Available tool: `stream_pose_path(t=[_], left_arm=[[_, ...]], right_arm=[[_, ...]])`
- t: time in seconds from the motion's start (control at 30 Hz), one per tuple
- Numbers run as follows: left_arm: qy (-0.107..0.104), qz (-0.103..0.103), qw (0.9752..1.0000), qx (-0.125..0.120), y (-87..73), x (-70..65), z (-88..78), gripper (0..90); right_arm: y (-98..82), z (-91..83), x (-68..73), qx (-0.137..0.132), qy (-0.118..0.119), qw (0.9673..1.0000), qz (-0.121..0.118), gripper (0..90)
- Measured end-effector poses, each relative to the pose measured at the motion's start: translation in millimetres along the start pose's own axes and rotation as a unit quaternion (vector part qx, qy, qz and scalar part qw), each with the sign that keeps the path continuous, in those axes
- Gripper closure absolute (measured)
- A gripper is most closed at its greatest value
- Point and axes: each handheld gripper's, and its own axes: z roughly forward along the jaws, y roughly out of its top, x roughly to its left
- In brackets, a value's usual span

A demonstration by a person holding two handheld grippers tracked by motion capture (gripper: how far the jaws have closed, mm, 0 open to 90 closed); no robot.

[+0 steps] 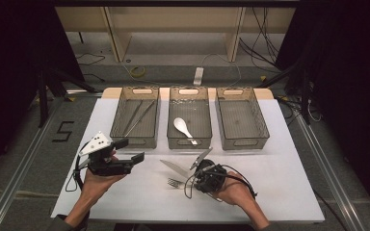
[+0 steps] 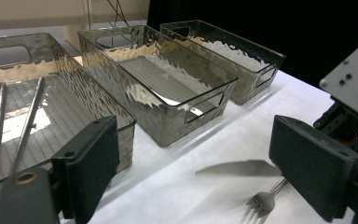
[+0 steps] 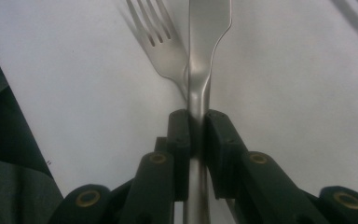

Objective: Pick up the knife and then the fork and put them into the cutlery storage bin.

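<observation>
A metal knife (image 1: pixel 173 167) (image 3: pixel 200 70) is clamped by its handle in my right gripper (image 1: pixel 193 174) (image 3: pixel 196 119), which is shut on it low over the white table (image 1: pixel 279 192). Its serrated blade (image 2: pixel 237 168) points toward my left hand. A fork (image 1: pixel 175 183) (image 3: pixel 163 46) (image 2: pixel 261 203) lies on the table right beside the knife. My left gripper (image 1: pixel 131 150) (image 2: pixel 200 149) hovers open at the left, in front of the left bin (image 1: pixel 135 141), with nothing between its jaws.
Three clear plastic bins stand in a row at the back of the table. The left bin holds metal chopsticks (image 1: pixel 137 118) (image 2: pixel 28 116), the middle bin (image 1: pixel 189 143) a white spoon (image 1: pixel 182 126). The right bin (image 1: pixel 243 118) is bare.
</observation>
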Motion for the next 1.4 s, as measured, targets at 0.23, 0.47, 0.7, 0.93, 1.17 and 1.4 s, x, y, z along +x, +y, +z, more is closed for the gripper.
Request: stream_pose_path(t=[0.23, 0.47, 0.7, 0.93, 1.17, 1.4], left_arm=[[0.001, -0.001, 1.0, 0.0, -0.1, 1.2, -0.1, 15.6], [0.003, -0.002, 1.0, 0.0, -0.3, 1.5, 0.1, 15.6], [0.002, -0.005, 1.0, -0.002, -0.5, 1.5, 1.0, 15.6], [0.001, -0.005, 1.0, -0.002, -0.3, 2.1, 1.8, 15.6], [0.0, -0.006, 1.0, -0.002, 0.1, 2.2, 2.1, 15.6], [-0.001, -0.005, 1.0, -0.003, 0.2, 2.3, 1.8, 15.6]], right_arm=[[-3.6, -17.5, -19.3, -0.045, 0.012, 0.9985, 0.027, 81.2], [-5.4, -42.7, -33.8, -0.092, -0.003, 0.9949, 0.041, 81.2], [-3.6, -59.4, -54.8, -0.125, -0.011, 0.9899, 0.065, 81.2], [-0.2, -70.3, -83.4, -0.153, -0.026, 0.9825, 0.103, 81.2], [8.2, -80.9, -106.7, -0.166, -0.042, 0.9768, 0.129, 81.2], [16.1, -88.6, -129.7, -0.176, -0.048, 0.9708, 0.156, 81.2]])
